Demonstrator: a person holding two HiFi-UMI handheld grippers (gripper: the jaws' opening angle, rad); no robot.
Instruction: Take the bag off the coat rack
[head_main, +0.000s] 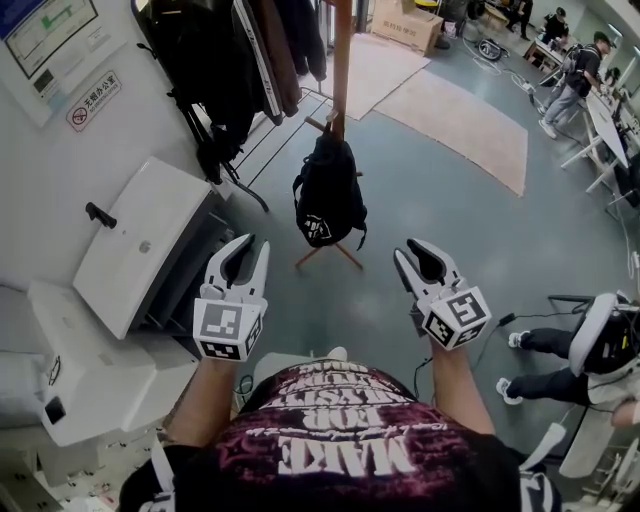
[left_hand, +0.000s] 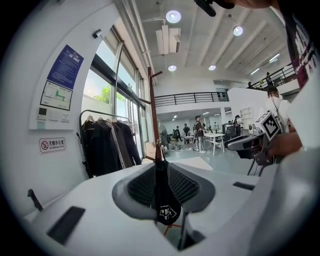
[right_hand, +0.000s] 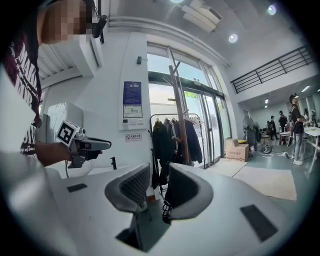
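Observation:
A black bag with a white logo hangs by its top loop from a peg on the wooden coat rack, above the rack's splayed feet. Both grippers are held in front of me, short of the bag and apart from it. My left gripper is open and holds nothing; in the left gripper view the bag shows in the distance between the jaws. My right gripper is open too, with the bag partly hidden behind one jaw and the rack pole rising above.
A metal clothes rail with dark coats stands left of the rack. White office machines line the left wall. A seated person's legs are at the right. A beige mat and a cardboard box lie beyond.

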